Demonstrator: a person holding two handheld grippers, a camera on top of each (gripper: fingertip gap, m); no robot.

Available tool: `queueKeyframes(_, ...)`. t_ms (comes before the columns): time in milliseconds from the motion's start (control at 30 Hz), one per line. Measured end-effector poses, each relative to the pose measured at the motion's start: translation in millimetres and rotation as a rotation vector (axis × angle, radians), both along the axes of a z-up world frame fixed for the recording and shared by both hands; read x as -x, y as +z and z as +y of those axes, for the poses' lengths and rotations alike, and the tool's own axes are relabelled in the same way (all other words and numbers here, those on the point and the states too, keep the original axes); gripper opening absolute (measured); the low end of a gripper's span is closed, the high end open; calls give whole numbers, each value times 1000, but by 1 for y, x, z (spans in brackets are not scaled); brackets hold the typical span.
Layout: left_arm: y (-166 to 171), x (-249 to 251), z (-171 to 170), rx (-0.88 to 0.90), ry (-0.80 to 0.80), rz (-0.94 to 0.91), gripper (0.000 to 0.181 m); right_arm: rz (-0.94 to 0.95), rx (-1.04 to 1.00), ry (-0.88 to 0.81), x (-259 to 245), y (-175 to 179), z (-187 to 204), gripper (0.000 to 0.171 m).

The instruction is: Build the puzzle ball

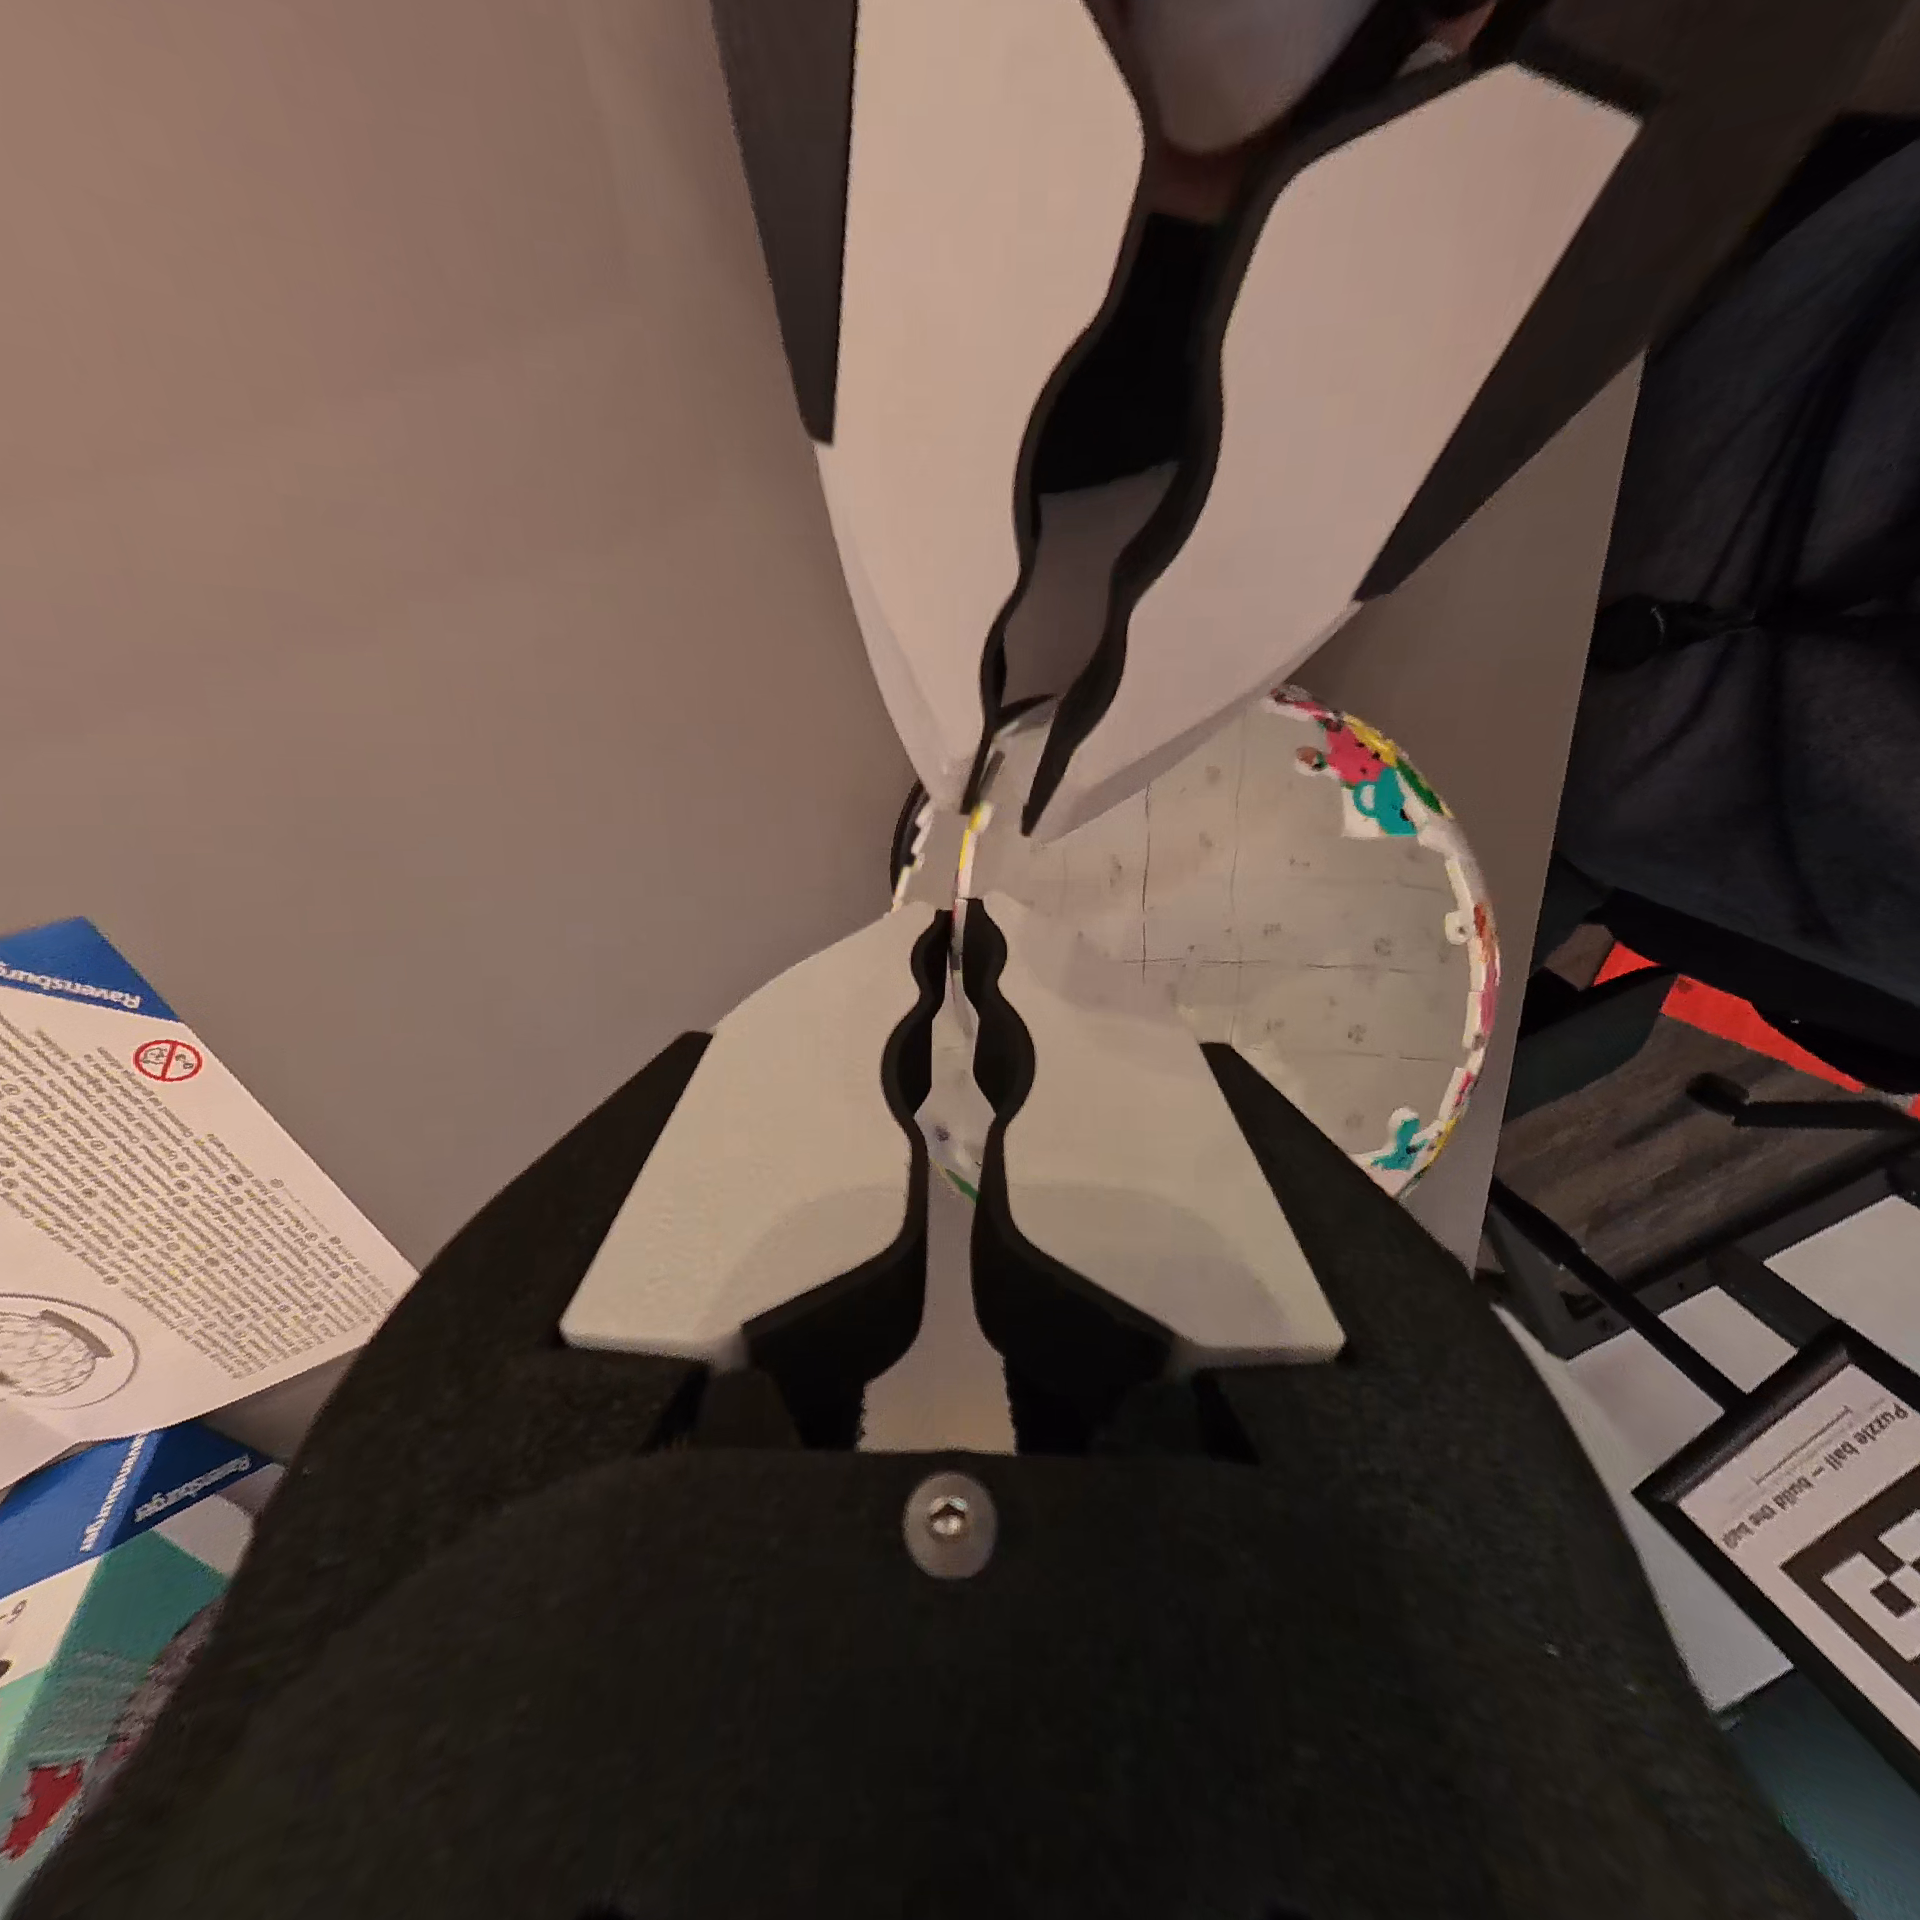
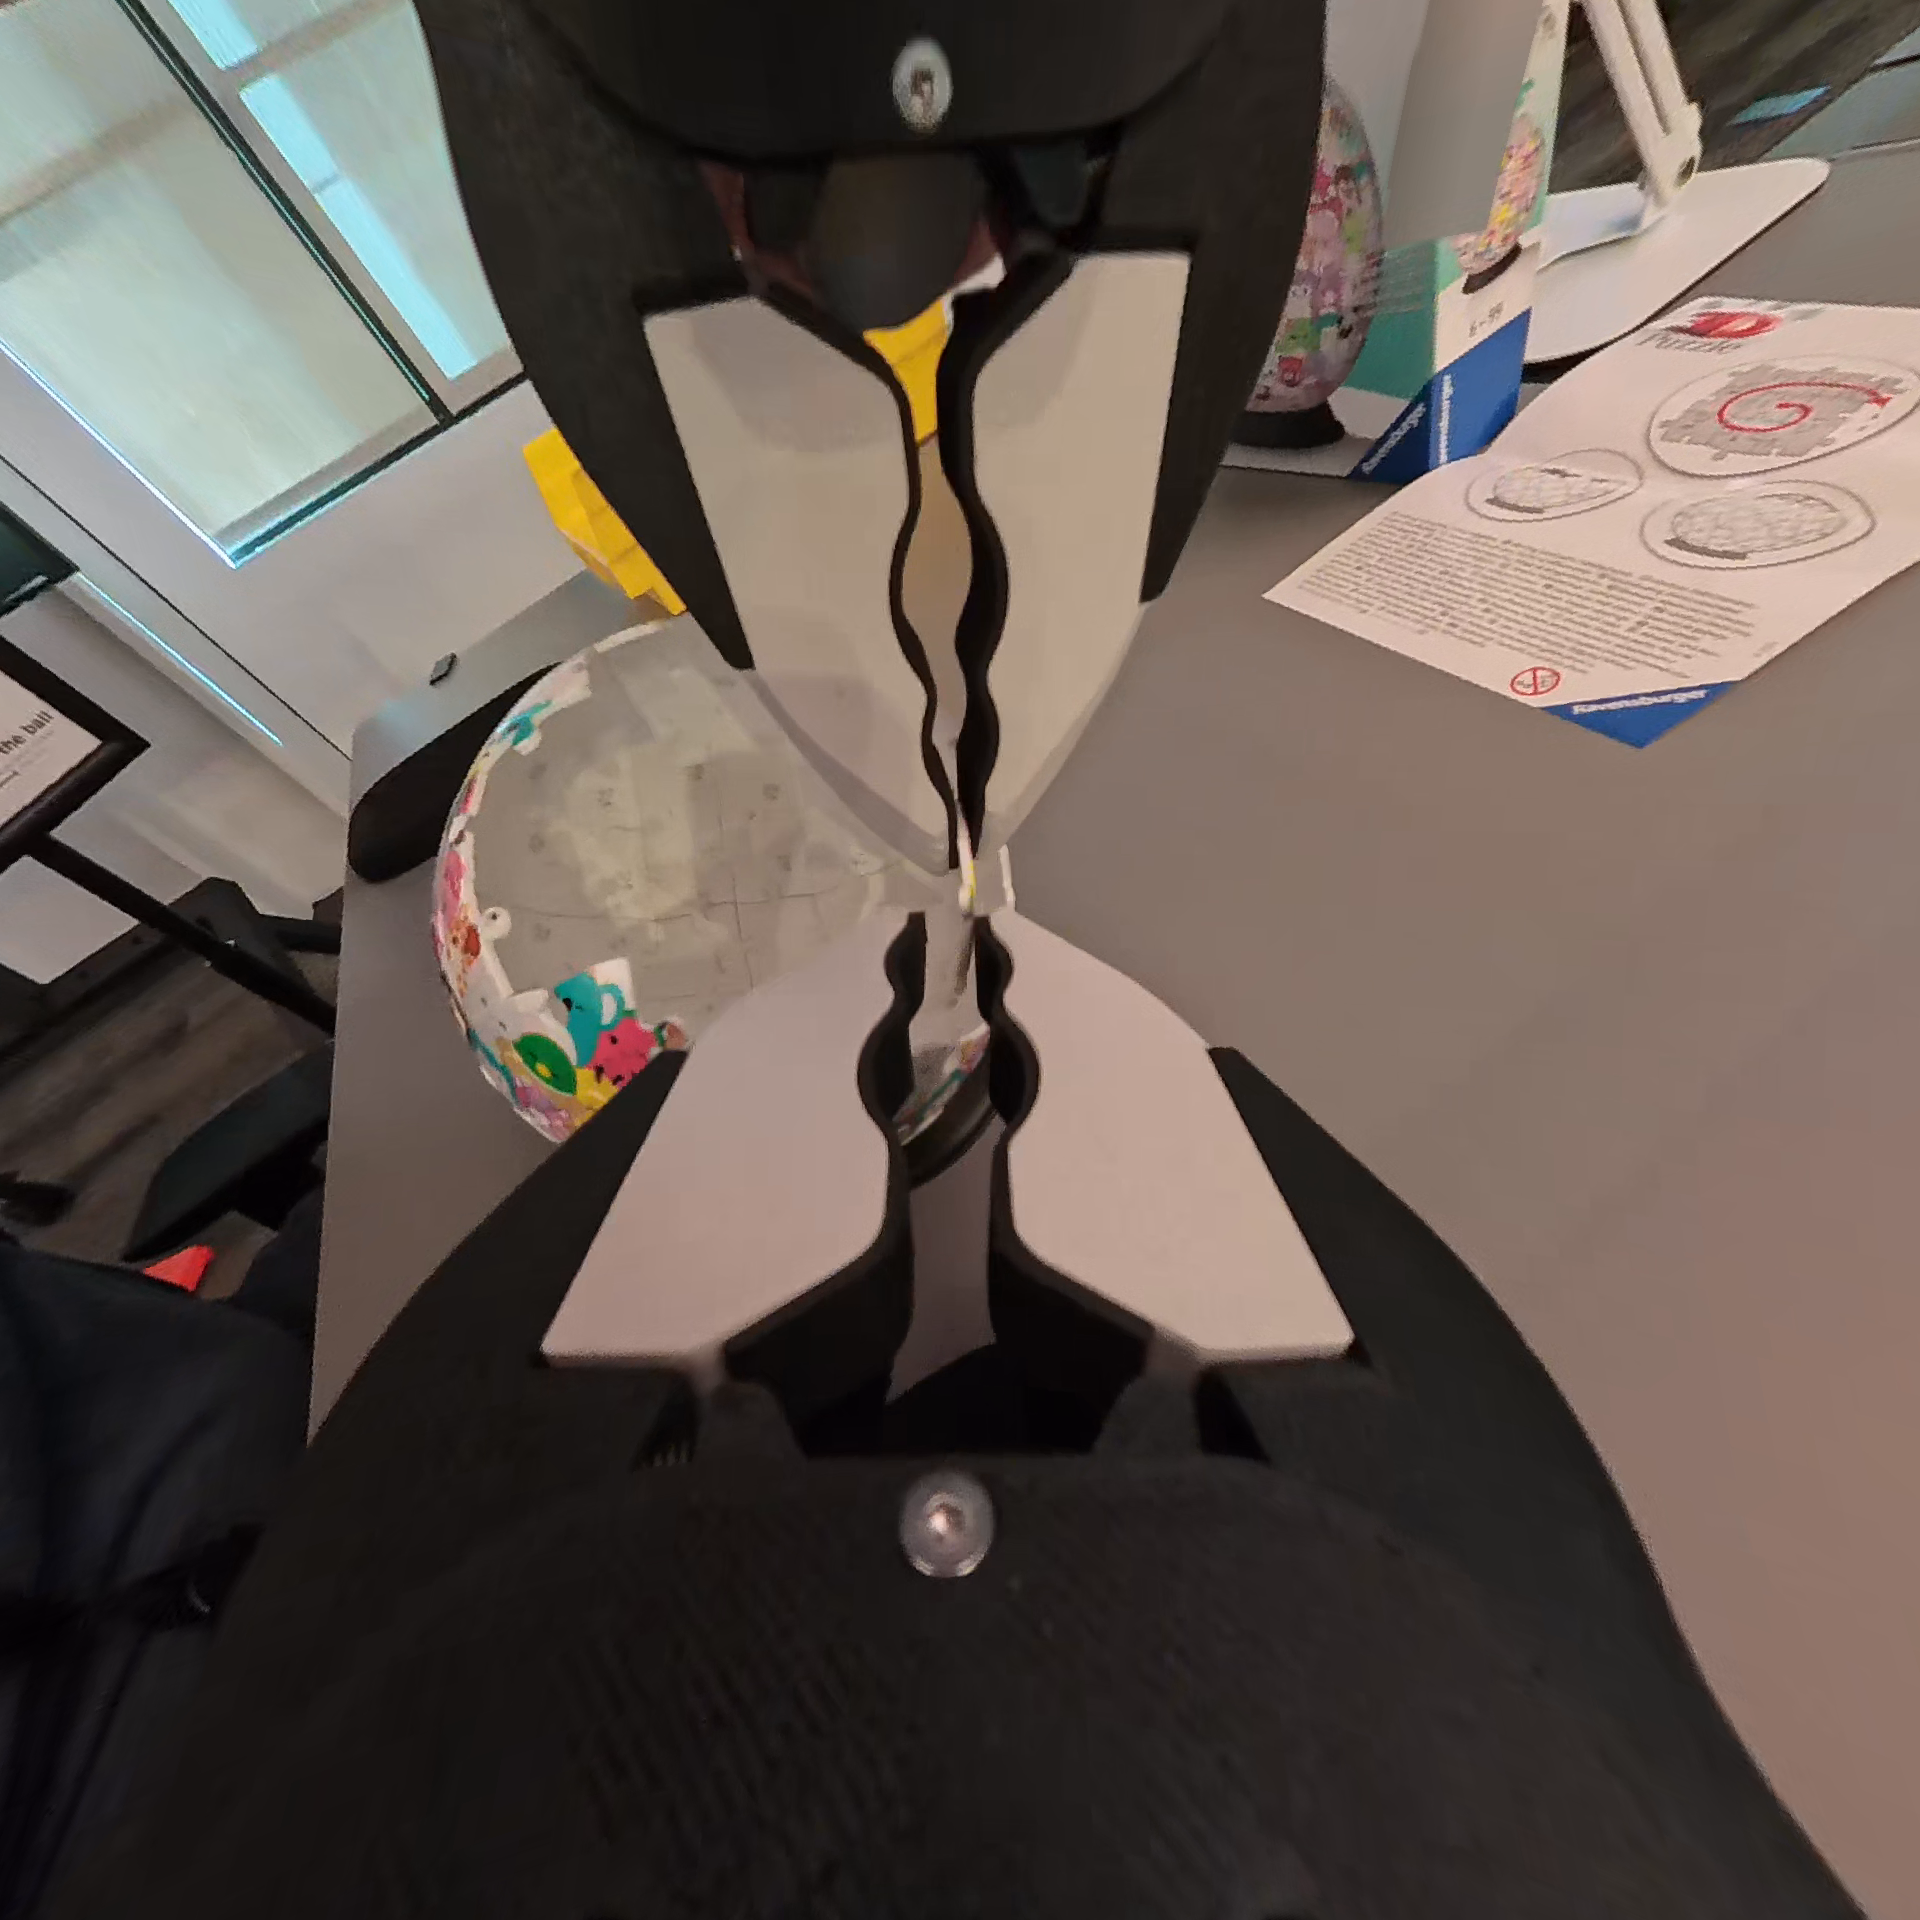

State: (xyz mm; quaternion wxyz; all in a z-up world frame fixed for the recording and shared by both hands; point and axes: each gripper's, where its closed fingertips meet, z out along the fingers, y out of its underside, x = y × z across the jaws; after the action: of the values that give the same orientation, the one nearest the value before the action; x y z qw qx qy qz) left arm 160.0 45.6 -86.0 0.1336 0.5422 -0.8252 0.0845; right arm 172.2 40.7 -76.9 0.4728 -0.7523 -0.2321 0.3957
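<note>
Two sets of tongs, one ball, all crowded at the near corner of the grey table (image 2: 1455, 1039). The instruction sheet (image 2: 1610, 540) lies well apart, out of the way. The puzzle ball (image 2: 644, 831) is half built. It is an open shell lying on its side near the table edge, with the blank inside facing up and the coloured print around the outside. I judge it was left that way so the unfinished rim is within reach.

My left tongs (image 1: 956, 925) are nearly closed, with the thin wall of the shell running edge-on between the pads. I read that as a steadying pinch on the rim. My right tongs (image 2: 951, 930) come in tip to tip against them, also narrow, with a thin white strip between the pads. I take it that's the hold on the loose piece (image 2: 977, 878), though where the tips meet I can't tell piece from rim. The piece sits right at the rim, tabs showing, not yet seated as far as I can judge.
</note>
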Motion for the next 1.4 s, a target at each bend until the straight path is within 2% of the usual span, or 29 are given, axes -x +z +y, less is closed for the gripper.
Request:
queueKeyframes(567,-4,2,-4,-8,-68,49,2,18,55,47,2,-6,1,10)
queueKeyframes(700,-3,0,-6,10,-46,50,3,9,51,34,1,-6,1,2)
queueKeyframes(767,-1,-7,-3,-3,-23,13,16,18,57,26,0,-6,1,2)
queueKeyframes(833,6,-10,3,-28,-21,-20,21,35,53,19,-1,-4,2,2)
queueKeyframes(1000,20,-10,13,-35,39,-59,21,13,46,-1,1,-4,4,2)
queueKeyframes(1167,13,-3,16,-64,49,-17,25,-47,42,-42,2,-9,7,2)
queueKeyframes(1400,3,5,17,-86,33,26,25,-37,77,-67,3,-11,8,2)
